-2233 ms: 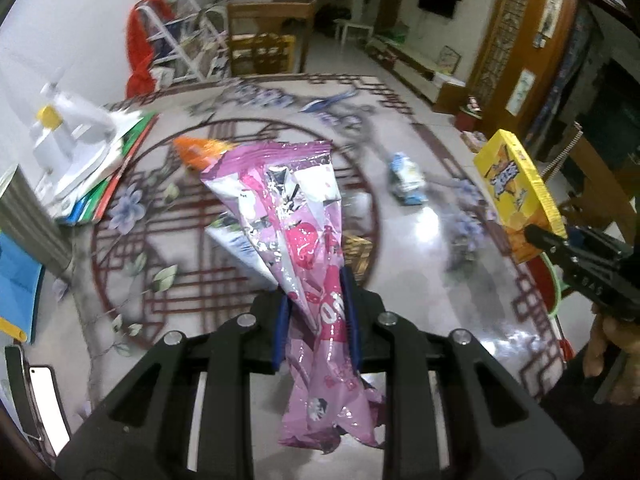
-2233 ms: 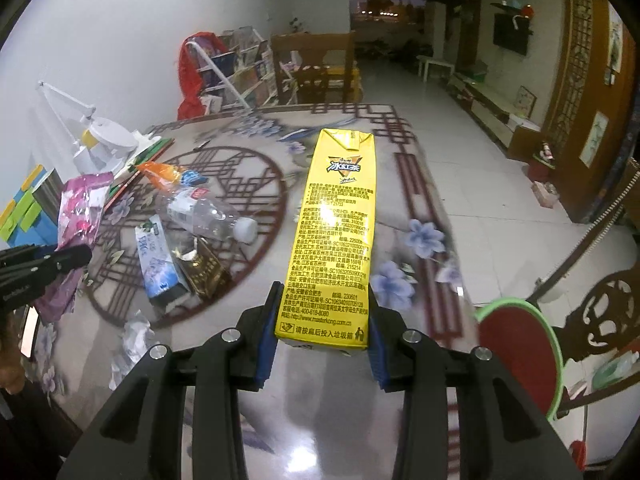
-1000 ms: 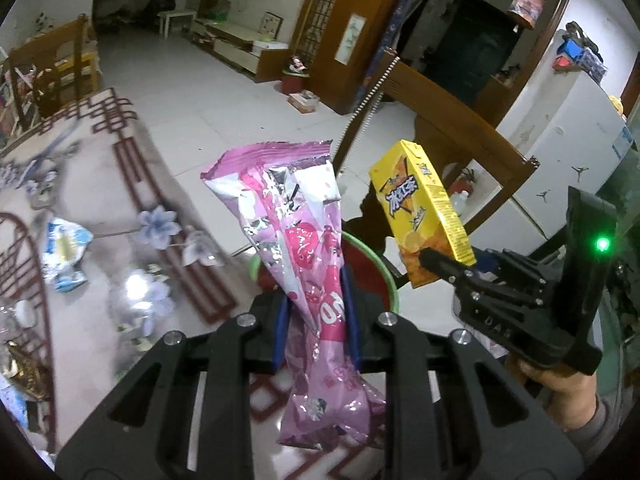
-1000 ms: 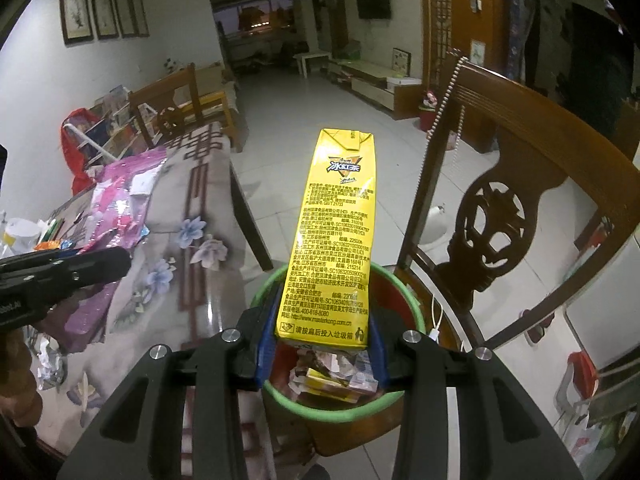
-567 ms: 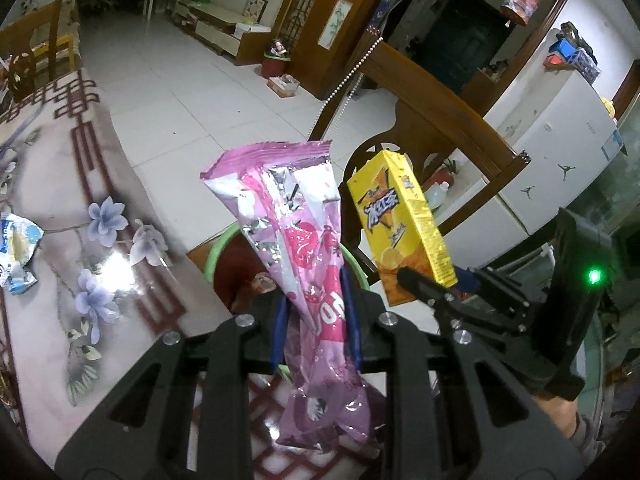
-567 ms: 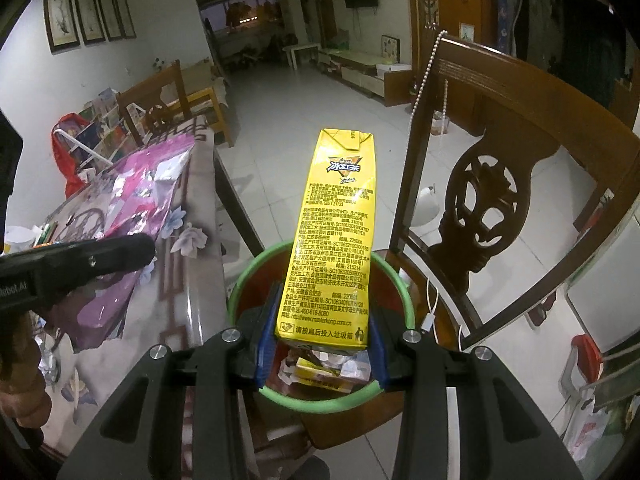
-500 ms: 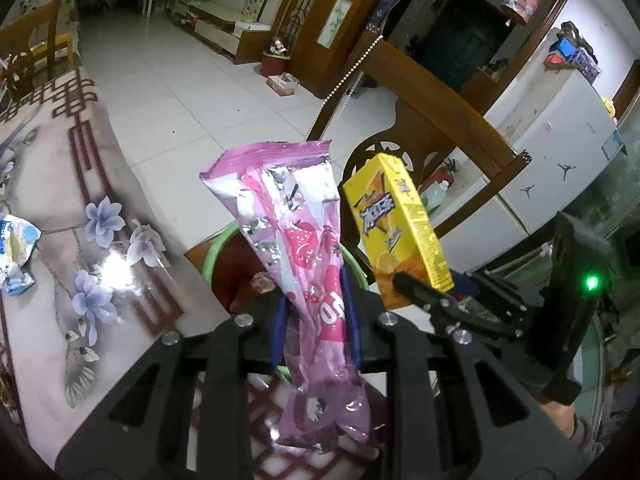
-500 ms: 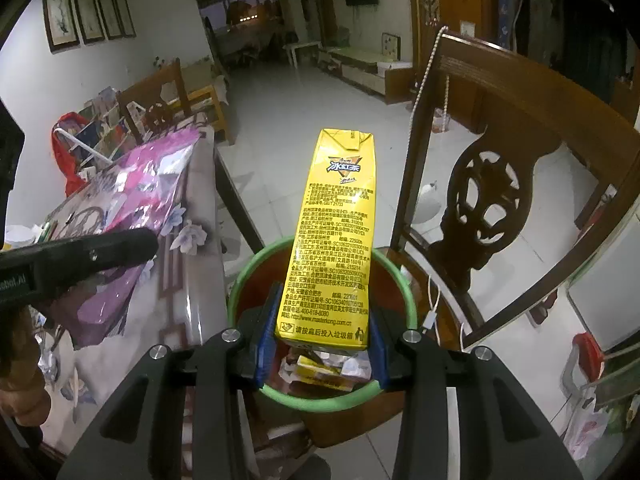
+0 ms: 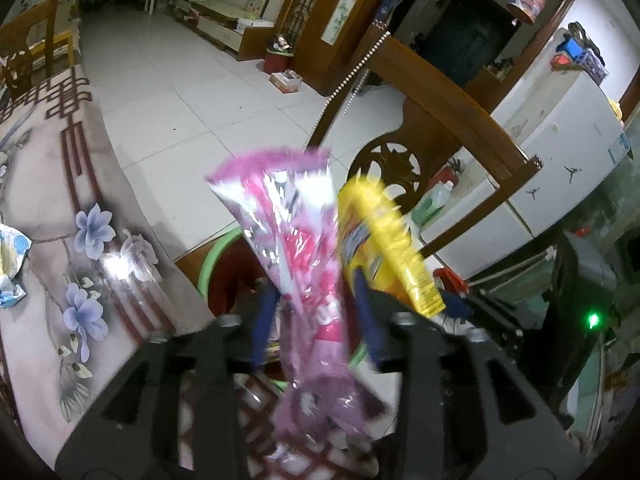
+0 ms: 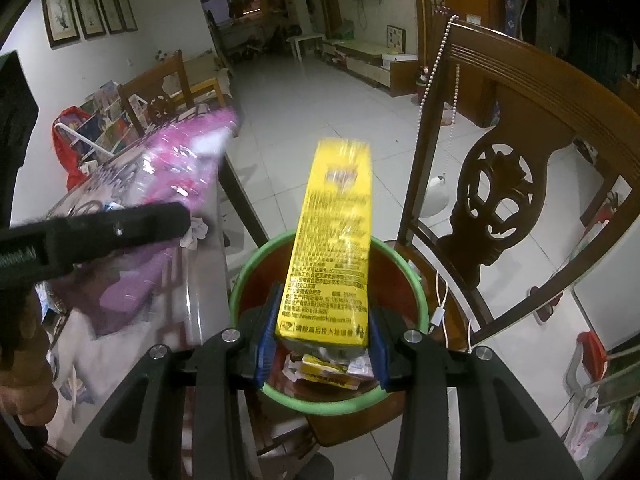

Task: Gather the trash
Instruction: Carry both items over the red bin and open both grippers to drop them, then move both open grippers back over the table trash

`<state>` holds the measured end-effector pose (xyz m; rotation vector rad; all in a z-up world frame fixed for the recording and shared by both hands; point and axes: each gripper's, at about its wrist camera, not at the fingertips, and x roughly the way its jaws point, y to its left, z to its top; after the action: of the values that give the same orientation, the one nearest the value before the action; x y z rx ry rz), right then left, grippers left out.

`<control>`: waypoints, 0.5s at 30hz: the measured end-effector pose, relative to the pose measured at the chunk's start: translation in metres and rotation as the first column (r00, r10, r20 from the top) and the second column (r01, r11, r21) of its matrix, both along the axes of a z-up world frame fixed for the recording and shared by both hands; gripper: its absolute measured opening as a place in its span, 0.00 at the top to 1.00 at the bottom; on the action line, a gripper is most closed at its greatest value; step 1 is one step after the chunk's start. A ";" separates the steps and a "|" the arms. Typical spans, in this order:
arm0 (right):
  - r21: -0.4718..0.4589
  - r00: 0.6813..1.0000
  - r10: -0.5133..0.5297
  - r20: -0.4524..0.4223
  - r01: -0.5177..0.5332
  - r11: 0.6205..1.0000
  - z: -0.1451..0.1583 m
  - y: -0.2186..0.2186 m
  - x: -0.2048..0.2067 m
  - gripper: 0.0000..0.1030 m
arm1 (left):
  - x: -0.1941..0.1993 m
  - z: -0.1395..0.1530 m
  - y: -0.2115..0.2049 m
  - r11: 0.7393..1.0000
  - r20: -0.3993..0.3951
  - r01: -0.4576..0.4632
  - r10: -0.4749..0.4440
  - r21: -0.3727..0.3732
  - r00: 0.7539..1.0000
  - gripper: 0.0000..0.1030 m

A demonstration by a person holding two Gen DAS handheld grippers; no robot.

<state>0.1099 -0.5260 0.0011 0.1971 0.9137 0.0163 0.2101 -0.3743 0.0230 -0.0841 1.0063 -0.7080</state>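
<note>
A pink snack wrapper (image 9: 288,240) hangs blurred between the left gripper's (image 9: 314,300) blue pads, which stand clear of it on both sides; the jaws are opening. A yellow drink carton (image 10: 336,220) stands blurred between the right gripper's (image 10: 322,320) pads; these jaws are also opening, with a slight gap at each side. Both grippers hover over a red bin with a green rim (image 10: 416,280) beside the table. One left finger (image 10: 120,228) shows in the right wrist view, with the wrapper (image 10: 180,152) beyond it. The carton (image 9: 384,240) also shows in the left wrist view.
Several pieces of trash (image 10: 324,368) lie in the bin. A carved wooden chair (image 10: 500,184) stands just right of it. The floral glass-topped table (image 9: 60,184) is on the left, with a blue-white wrapper (image 9: 12,264) on it. A white fridge (image 9: 560,152) stands behind.
Both grippers swung from over the table to above the bin. Their jaws have now parted, and the pink wrapper and the yellow carton blur as they slip downward.
</note>
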 end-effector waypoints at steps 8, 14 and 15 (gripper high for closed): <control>-0.001 1.000 -0.023 0.012 0.023 1.000 0.002 -0.001 -0.002 0.23 | 0.005 0.006 0.012 0.998 0.006 -0.061 0.061 -0.020 0.998 0.06; -0.002 1.000 -0.014 0.017 0.014 1.000 0.003 0.004 -0.003 0.15 | 0.005 0.009 0.033 0.994 -0.003 -0.107 0.107 -0.021 0.994 0.06; -0.003 1.000 -0.012 0.018 0.012 1.000 0.003 0.005 -0.003 0.14 | 0.004 0.011 0.039 0.993 0.002 -0.117 0.117 -0.015 0.993 0.06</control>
<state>0.1069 -0.5212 0.0045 0.1996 0.8946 0.0060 0.2144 -0.3352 0.0335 -0.1543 0.9852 -0.6082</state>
